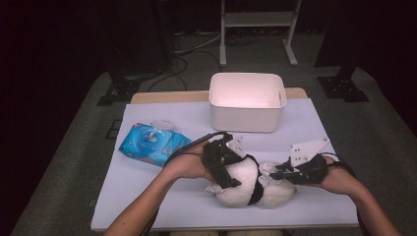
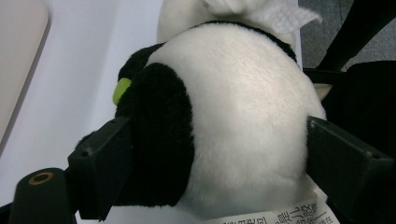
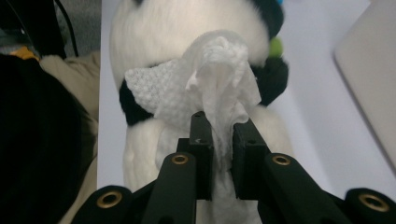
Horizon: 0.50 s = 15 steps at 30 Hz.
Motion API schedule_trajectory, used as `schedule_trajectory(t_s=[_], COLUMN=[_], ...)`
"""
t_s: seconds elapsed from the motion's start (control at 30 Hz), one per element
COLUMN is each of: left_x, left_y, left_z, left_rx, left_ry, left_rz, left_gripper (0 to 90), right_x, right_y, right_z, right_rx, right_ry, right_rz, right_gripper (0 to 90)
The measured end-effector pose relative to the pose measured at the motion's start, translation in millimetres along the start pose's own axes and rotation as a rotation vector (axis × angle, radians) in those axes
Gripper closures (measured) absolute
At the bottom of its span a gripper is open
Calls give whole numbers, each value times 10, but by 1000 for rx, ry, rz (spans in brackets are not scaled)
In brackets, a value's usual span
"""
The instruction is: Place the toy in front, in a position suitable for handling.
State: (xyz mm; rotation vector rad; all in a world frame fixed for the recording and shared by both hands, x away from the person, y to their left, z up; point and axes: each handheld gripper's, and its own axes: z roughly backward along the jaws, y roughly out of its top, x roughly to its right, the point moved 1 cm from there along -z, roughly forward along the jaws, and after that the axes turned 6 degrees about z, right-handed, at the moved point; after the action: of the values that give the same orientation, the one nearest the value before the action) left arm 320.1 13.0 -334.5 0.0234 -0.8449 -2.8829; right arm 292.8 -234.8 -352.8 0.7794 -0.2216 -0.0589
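1. The high view showed a plush panda (image 1: 246, 184) lying on the white table cover (image 1: 162, 196) near the person's edge, between the two hands.
2. The left gripper (image 1: 227, 172) came in from the left and sat over the toy's left part, its jaws spread wide around the soft body.
3. In the left gripper view those jaws stood far apart, one pad against the panda's (image 2: 243, 116) black patch and the other against its white flank, so the toy was clasped between them.
4. A small yellow-green spot (image 2: 122, 90) showed on the black fur, and a printed label (image 2: 275, 217) lay at the toy's lower edge.
5. The right gripper (image 1: 278, 173) reached in from the right, at the toy's right part.
6. In the right gripper view its jaws were nearly together, pinching a crumpled white wet wipe (image 3: 219, 79) that rose from the fingertips (image 3: 201, 122) and lay against the panda (image 3: 177, 28).
7. A blue pack of wipes (image 1: 150, 142) lay on the cover to the left of the left hand, its lid flipped up.
8. A white plastic bin (image 1: 246, 101) stood at the far side of the table, well apart from the toy.
9. Beyond the table, cables and a metal stand rested on the grey floor.
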Motion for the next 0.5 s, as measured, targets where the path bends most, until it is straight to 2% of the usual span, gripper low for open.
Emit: schedule_trajectory(t_s=[0.13, 0.17, 0.2, 0.27, 0.3, 0.37, 0.47, 0.5], left_x=[31, 53, 53, 64, 69, 83, 70, 70], left_y=[-38, -61, -61, -91, -108, -138, -179, -185], left_z=[-6, -17, -17, -16, -15, -7, -10, -11], left_rx=[6, 3, 3, 13, 23, 31, 44, 46], left_ry=[-5, -1, -1, -4, -9, -7, -9, -10], left_rz=[-10, -13, -13, -12, -14, -22, -9, -7], left_gripper=[131, 131, 130, 130, 126, 126, 126, 126], right_x=[25, 43, 57, 79, 120, 141, 175, 181], right_y=[117, 229, 265, 312, 415, 481, 511, 502], right_z=[-46, -133, -159, -184, -228, -269, -305, -297], right_rx=[-1, -17, -14, -5, 27, 40, 19, 15], right_ry=[19, 34, 39, 43, 48, 56, 66, 68], right_rz=[21, 46, 53, 61, 61, 63, 77, 67], right_gripper=[794, 792, 791, 790, 791, 790, 789, 788])
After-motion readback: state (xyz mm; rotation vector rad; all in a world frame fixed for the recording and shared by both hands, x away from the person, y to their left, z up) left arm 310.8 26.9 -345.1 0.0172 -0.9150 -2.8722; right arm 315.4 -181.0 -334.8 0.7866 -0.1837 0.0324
